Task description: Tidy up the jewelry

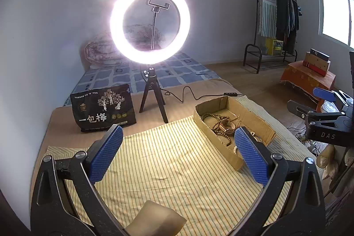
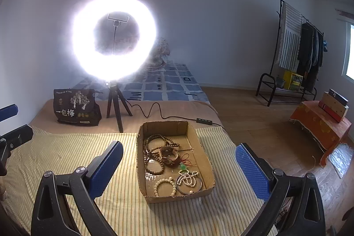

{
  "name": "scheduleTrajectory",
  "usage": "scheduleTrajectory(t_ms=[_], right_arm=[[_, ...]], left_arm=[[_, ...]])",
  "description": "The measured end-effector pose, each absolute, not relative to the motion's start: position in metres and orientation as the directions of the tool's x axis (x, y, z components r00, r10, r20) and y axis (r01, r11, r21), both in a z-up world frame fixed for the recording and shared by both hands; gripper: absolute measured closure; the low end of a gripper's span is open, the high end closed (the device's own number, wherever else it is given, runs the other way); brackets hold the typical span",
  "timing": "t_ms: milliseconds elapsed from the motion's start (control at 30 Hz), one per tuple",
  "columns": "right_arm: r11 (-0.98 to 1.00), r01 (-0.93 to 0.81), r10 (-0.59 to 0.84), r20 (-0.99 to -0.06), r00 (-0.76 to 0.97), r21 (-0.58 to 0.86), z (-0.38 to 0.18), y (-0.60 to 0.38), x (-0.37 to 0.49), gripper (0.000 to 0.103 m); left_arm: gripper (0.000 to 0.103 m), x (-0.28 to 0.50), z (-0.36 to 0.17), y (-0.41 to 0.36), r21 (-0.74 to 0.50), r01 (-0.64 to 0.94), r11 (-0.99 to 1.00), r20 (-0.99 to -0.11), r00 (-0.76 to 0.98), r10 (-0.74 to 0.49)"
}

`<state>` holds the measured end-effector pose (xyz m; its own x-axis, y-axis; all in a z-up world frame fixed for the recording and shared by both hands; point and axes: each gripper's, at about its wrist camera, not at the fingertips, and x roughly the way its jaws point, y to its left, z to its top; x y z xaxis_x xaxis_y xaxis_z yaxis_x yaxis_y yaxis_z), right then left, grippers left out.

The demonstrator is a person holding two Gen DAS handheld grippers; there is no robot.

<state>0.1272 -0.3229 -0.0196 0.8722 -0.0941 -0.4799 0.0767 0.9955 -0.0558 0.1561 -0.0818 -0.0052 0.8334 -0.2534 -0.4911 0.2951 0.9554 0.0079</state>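
Left hand-held gripper (image 1: pixel 178 154): jaws spread wide, nothing between them, over the striped cloth (image 1: pixel 177 169). Right hand-held gripper (image 2: pixel 179 166): jaws also wide apart, nothing gripped, cardboard box (image 2: pixel 141 169) framed between them. Jewelry (image 2: pixel 168 160) lies in the box: brown beads, white bead bracelets, bangle. Behind: black snack bag (image 2: pixel 75 107), lit ring light (image 2: pixel 114 37) on tripod, bed (image 2: pixel 168 83), clothes rack (image 2: pixel 296 48).

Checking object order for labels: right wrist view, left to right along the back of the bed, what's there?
black snack bag → ring light tripod → cardboard box of jewelry → orange-covered low table far right.
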Motion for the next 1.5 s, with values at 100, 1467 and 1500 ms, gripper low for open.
scheduleTrajectory(t_ms=[100, 1467, 1500], right_arm=[[0.996, 0.077, -0.092, -0.486, 0.869, -0.050, -0.022, -0.324, 0.128, 0.000], [0.994, 0.096, -0.107, -0.500, 0.859, -0.047, -0.027, -0.329, 0.130, 0.000], [0.994, 0.096, -0.107, -0.500, 0.859, -0.048, -0.027, -0.329, 0.130, 0.000]], left_arm=[[0.001, 0.156, -0.006, -0.081, 0.011, 0.295, 0.955, -0.490, 0.834, -0.252], [0.000, 0.149, 0.002, -0.093, 0.002, 0.319, 0.948, -0.484, 0.829, -0.278], [0.000, 0.149, 0.002, -0.094, 0.001, 0.320, 0.948, -0.484, 0.829, -0.279]])
